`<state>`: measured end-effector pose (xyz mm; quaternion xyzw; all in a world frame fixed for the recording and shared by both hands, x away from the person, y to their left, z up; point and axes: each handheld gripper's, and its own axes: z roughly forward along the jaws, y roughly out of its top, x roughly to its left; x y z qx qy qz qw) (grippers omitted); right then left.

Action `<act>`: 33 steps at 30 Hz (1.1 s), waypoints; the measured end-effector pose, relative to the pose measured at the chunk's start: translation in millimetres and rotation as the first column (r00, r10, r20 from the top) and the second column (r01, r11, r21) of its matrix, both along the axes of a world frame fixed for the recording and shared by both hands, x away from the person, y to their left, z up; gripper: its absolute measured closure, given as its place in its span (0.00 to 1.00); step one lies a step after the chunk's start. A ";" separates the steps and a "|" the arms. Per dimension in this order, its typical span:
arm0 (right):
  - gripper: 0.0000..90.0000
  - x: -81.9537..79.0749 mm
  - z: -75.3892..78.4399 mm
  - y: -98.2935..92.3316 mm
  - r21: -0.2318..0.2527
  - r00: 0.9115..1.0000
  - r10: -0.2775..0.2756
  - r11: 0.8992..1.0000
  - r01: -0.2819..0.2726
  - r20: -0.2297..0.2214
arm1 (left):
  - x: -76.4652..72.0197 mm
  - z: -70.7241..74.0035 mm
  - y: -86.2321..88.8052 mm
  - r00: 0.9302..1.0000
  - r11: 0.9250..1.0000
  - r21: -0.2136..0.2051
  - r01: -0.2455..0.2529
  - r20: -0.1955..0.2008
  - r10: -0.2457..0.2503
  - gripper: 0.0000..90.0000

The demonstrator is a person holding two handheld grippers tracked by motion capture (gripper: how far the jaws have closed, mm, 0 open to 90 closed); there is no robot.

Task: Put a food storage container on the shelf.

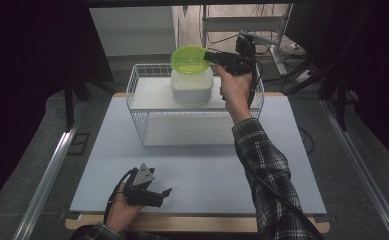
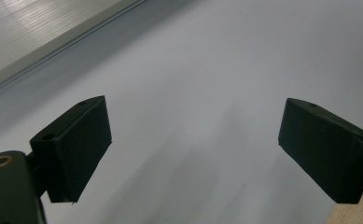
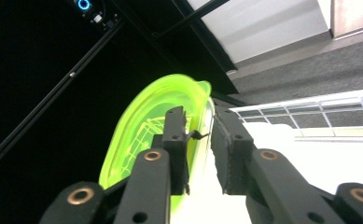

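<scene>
right gripper point(image 1: 208, 56): i am pinching the rim of the green lid point(image 1: 188, 59) between nearly closed jaws, over the white container point(image 1: 192, 85) on the wire rack point(image 1: 138, 102). light, stiff, slick plastic; the rim suits gripping. left gripper point(image 1: 163, 192) is idling wide open, empty.

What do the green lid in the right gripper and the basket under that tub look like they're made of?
Green lid: likely translucent glossy plastic, since light glows through it. Basket: apparently white-coated metal wire, with a thin open grid. Tub: probably matte white plastic.
</scene>
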<state>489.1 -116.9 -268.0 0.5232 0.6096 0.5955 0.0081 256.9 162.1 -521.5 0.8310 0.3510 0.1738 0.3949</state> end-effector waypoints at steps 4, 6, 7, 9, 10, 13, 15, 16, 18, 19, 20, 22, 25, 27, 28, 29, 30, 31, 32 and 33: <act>0.81 1.3 -0.9 -0.1 -0.005 1.000 -0.001 1.000 0.001 0.000 | 0.1 -0.2 0.1 1.000 1.000 -0.001 0.000 -0.002 0.000 0.10; 0.77 2.5 -1.3 0.0 -0.008 1.000 -0.001 1.000 0.001 -0.005 | 0.1 -0.1 0.2 1.000 1.000 -0.001 0.001 -0.002 -0.001 0.10; 0.77 2.5 -1.3 0.0 -0.008 1.000 -0.001 1.000 0.001 -0.005 | 0.0 0.0 0.2 1.000 1.000 -0.001 0.002 -0.002 -0.002 0.10; 0.74 4.2 -3.3 -0.9 -0.003 1.000 0.000 1.000 0.000 -0.008 | 0.0 -0.1 -0.1 1.000 1.000 0.000 0.002 -0.001 -0.002 0.10; 0.74 4.2 -3.3 -0.9 -0.003 1.000 0.000 1.000 0.000 -0.008 | 0.0 -0.1 -0.1 1.000 1.000 0.000 0.002 -0.001 -0.002 0.10; 0.68 6.1 -5.3 -2.1 -0.010 1.000 0.009 1.000 -0.009 -0.007 | 0.0 -0.1 -0.1 1.000 1.000 0.000 0.002 -0.001 -0.002 0.10; 0.65 6.6 -5.5 -2.0 -0.015 1.000 0.017 1.000 -0.017 -0.007 | 0.1 -0.3 -0.1 1.000 1.000 -0.001 0.002 -0.002 -0.002 0.10; 0.58 7.0 -5.7 -1.7 -0.029 1.000 0.029 0.999 -0.029 -0.003 | 0.1 -0.3 -0.1 1.000 1.000 -0.002 0.002 -0.001 -0.002 0.10; 0.55 7.2 -5.9 -1.8 -0.032 0.999 0.036 0.999 -0.035 0.004 | 0.1 -0.3 -0.1 1.000 1.000 -0.002 0.003 -0.001 -0.003 0.10; 0.52 7.4 -6.1 -1.7 -0.038 0.999 0.044 0.998 -0.043 0.009 | 0.1 -0.2 -0.1 1.000 1.000 -0.003 0.003 0.000 -0.003 0.10; 0.46 7.8 -6.6 -2.2 -0.041 0.998 0.062 0.997 -0.061 0.018 | 0.1 -0.3 -0.2 1.000 1.000 -0.003 0.003 -0.001 -0.003 0.10; 0.43 7.9 -6.9 -2.6 -0.041 0.997 0.072 0.997 -0.071 0.022 | 0.1 -0.5 -0.4 1.000 1.000 -0.003 0.003 -0.003 -0.003 0.10; 0.34 6.4 -6.5 -6.4 -0.057 0.994 0.097 0.994 -0.094 0.052 | 0.1 -0.6 -0.5 1.000 1.000 -0.003 0.003 -0.003 -0.003 0.10; 0.31 5.1 -6.3 -8.5 -0.070 0.991 0.116 0.991 -0.111 0.066 | 0.2 -0.7 -0.5 1.000 1.000 -0.003 0.002 -0.004 -0.002 0.10; 0.30 4.1 -6.2 -9.6 -0.074 0.990 0.125 0.990 -0.120 0.070 | 0.2 -0.7 -0.5 1.000 1.000 -0.003 0.002 -0.004 -0.002 0.10; 0.29 3.2 -6.4 -10.7 -0.076 0.988 0.133 0.989 -0.127 0.074 | 0.4 -0.6 -0.5 1.000 1.000 -0.001 0.003 -0.003 -0.003 0.10; 0.29 3.2 -6.4 -10.7 -0.076 0.988 0.133 0.989 -0.127 0.074 | 0.4 -0.6 -0.5 1.000 1.000 -0.001 0.003 -0.003 -0.003 0.10; 0.27 0.7 -7.6 -13.7 -0.079 0.985 0.149 0.987 -0.143 0.084 | 0.5 -0.1 -0.6 1.000 1.000 -0.003 0.002 -0.010 -0.002 0.10; 0.27 0.7 -7.6 -13.7 -0.079 0.985 0.149 0.987 -0.143 0.084 | 0.5 -0.1 -0.6 1.000 1.000 -0.003 0.002 -0.010 -0.002 0.10; 0.27 0.0 -8.4 -14.7 -0.080 0.984 0.153 0.986 -0.146 0.088 | 0.5 0.1 -0.7 1.000 1.000 -0.003 0.002 -0.011 -0.002 0.10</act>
